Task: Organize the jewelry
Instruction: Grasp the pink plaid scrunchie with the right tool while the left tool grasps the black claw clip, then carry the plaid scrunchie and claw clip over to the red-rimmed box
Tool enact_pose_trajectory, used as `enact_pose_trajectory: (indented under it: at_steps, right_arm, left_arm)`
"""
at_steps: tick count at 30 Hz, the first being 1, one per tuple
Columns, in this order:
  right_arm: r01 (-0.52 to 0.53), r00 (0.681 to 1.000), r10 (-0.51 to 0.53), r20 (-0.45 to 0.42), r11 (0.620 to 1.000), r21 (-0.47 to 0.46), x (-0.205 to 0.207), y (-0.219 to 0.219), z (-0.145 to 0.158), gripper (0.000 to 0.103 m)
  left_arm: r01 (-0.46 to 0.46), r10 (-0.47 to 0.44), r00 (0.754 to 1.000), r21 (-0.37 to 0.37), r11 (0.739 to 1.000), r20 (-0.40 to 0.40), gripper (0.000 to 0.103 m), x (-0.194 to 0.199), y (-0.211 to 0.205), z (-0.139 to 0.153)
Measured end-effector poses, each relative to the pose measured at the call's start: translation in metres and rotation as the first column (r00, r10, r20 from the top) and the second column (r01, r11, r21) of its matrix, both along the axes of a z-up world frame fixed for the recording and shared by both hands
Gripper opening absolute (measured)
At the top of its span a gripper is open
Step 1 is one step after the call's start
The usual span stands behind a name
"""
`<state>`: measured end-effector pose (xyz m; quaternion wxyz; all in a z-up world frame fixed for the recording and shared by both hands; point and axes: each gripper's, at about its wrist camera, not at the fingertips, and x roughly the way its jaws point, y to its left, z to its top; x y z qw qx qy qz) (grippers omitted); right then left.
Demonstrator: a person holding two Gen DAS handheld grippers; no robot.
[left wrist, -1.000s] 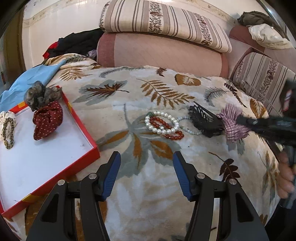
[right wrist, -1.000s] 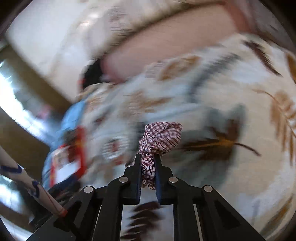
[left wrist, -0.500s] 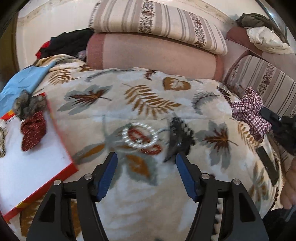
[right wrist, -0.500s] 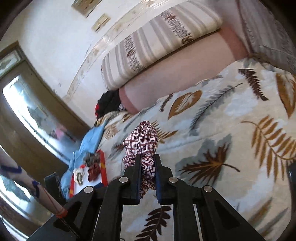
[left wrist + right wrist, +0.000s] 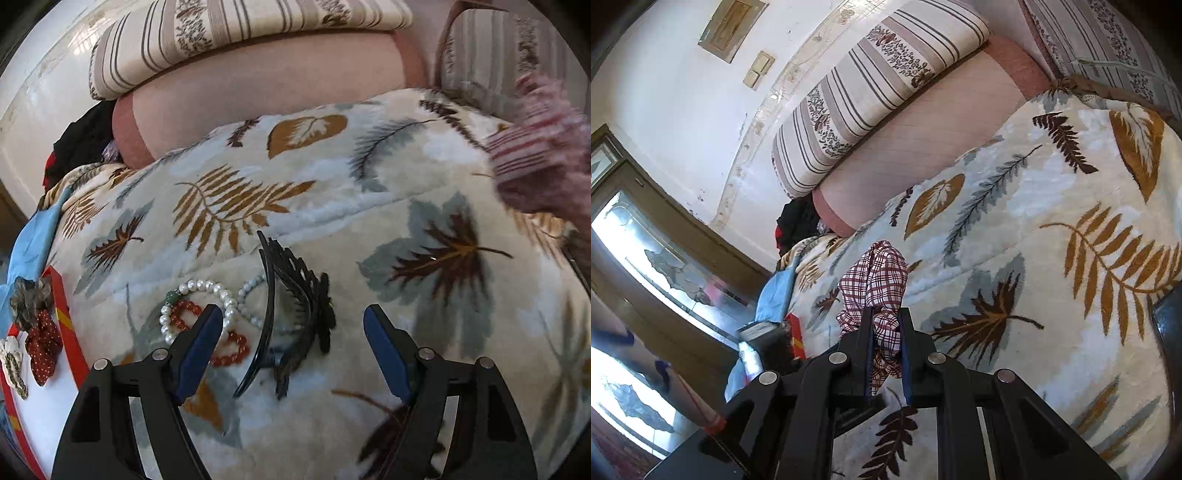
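My right gripper (image 5: 885, 325) is shut on a red-and-white plaid scrunchie (image 5: 875, 280) and holds it above the leaf-print blanket; it shows blurred at the right of the left wrist view (image 5: 539, 162). My left gripper (image 5: 291, 332) is open, low over a black hair claw (image 5: 295, 317) that lies between its fingers. A white pearl bracelet (image 5: 207, 295), a red bead bracelet (image 5: 229, 347) and a pale bead bracelet (image 5: 247, 299) lie just left of the claw. A red-rimmed white tray (image 5: 70, 332) at the left holds a red dotted scrunchie (image 5: 42, 343), a grey scrunchie (image 5: 29, 299) and a cream one (image 5: 11, 362).
The leaf-print blanket (image 5: 369, 184) covers the bed. A pink bolster (image 5: 277, 81) and striped pillows (image 5: 240, 33) lie behind. A blue cloth (image 5: 33, 236) and dark clothes (image 5: 81, 136) lie at the far left. The tray's red edge (image 5: 796, 332) shows in the right wrist view.
My left gripper has swung right and come down over the black hair claw. My right gripper has lifted the plaid scrunchie off the blanket and carried it up and away.
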<state>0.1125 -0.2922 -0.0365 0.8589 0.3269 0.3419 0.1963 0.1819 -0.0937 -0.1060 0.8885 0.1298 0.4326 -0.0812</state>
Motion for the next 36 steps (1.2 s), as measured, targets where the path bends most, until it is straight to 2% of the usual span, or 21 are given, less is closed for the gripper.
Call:
enact_pose_trajectory:
  at_steps: [2, 3, 4, 6, 7, 14, 23, 30, 36]
  right_arm:
    - [-0.007, 1.0, 0.007, 0.005, 1.0, -0.002, 0.0, 0.002, 0.001, 0.013]
    - [-0.011, 1.0, 0.011, 0.008, 1.0, -0.003, 0.0, 0.002, 0.002, 0.013]
    - [-0.014, 1.0, 0.014, 0.009, 1.0, -0.002, 0.001, 0.002, 0.002, 0.013]
    - [-0.016, 1.0, 0.016, 0.013, 1.0, -0.002, 0.002, 0.003, 0.002, 0.013]
    - [-0.019, 1.0, 0.019, 0.014, 1.0, 0.0, 0.002, 0.003, 0.002, 0.013]
    - [-0.024, 1.0, 0.025, 0.019, 1.0, -0.008, 0.002, 0.006, 0.003, 0.013]
    - [-0.04, 0.999, 0.041, 0.035, 0.999, -0.031, -0.003, 0.015, 0.005, 0.013]
    - [-0.089, 0.993, 0.095, 0.065, 0.992, -0.093, -0.015, 0.043, 0.01, 0.013]
    - [-0.125, 0.987, 0.137, 0.085, 0.983, -0.132, -0.03, 0.064, 0.012, 0.013]
  left_arm:
    - [-0.02, 0.02, 1.0, -0.003, 1.0, -0.003, 0.076, 0.005, 0.001, -0.005]
    - [-0.038, 0.038, 0.999, -0.003, 0.999, -0.003, 0.066, 0.008, 0.003, -0.007]
    - [-0.046, 0.046, 0.999, -0.013, 0.999, -0.012, 0.051, 0.009, 0.005, -0.009]
    - [-0.059, 0.057, 0.998, -0.058, 0.997, -0.038, 0.037, 0.013, 0.011, -0.013]
    - [-0.062, 0.059, 0.997, -0.07, 0.996, -0.041, 0.034, 0.014, 0.013, -0.014]
    - [-0.058, 0.058, 0.998, -0.172, 0.983, -0.005, 0.034, 0.001, 0.025, -0.007]
    - [-0.048, 0.079, 0.99, -0.258, 0.965, 0.113, 0.034, -0.049, 0.048, 0.041]
    - [-0.083, 0.133, 0.968, -0.23, 0.97, 0.214, 0.034, -0.096, 0.069, 0.064]
    - [-0.098, 0.147, 0.955, -0.192, 0.976, 0.257, 0.034, -0.127, 0.082, 0.073]
